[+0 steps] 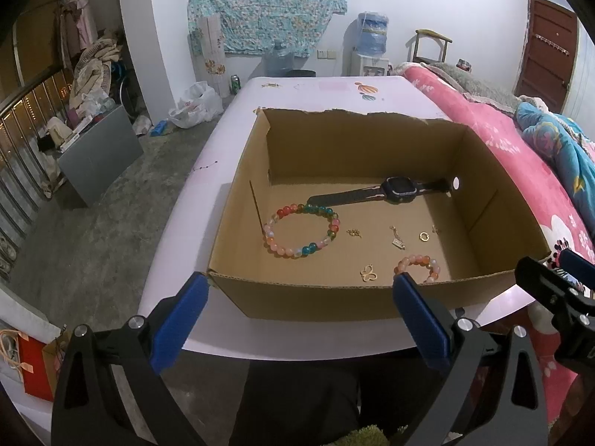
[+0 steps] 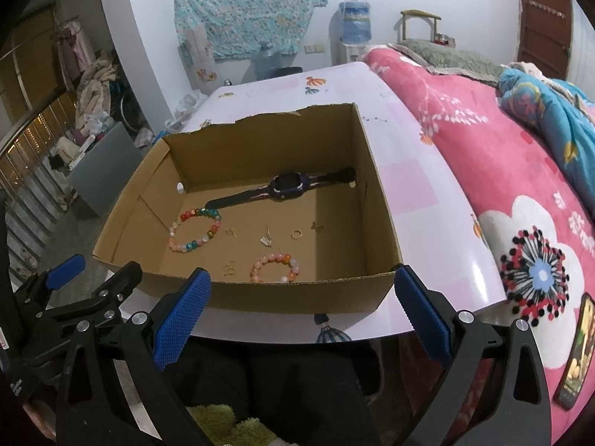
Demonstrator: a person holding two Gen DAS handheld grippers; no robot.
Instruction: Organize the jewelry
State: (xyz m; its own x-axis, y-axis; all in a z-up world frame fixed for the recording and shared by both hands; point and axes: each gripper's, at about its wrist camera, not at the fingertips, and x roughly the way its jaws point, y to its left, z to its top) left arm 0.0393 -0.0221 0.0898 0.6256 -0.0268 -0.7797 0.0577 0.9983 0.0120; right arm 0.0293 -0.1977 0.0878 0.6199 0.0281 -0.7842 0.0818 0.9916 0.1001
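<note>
An open cardboard box (image 1: 483,171) (image 2: 375,193) stands on the pale pink table (image 1: 230,133) (image 2: 427,186). Inside lie a dark watch (image 1: 398,188) (image 2: 286,187), a multicoloured bead bracelet (image 1: 301,230) (image 2: 194,229), a smaller pink bead bracelet (image 1: 418,265) (image 2: 275,267), a gold ring (image 1: 424,236) (image 2: 296,233), a butterfly charm (image 1: 369,274) and small gold pieces (image 1: 397,239) (image 2: 266,238). My left gripper (image 1: 301,316) is open and empty, held before the box's near wall. My right gripper (image 2: 301,312) is open and empty, likewise at the near wall.
A pink floral blanket (image 1: 520,163) (image 2: 502,171) lies along the table's right side. Small jewelry pieces lie on the table beyond the box (image 1: 270,84) (image 2: 375,119). A phone (image 2: 576,356) lies on the blanket. Floor clutter and a grey panel (image 1: 100,152) are at left.
</note>
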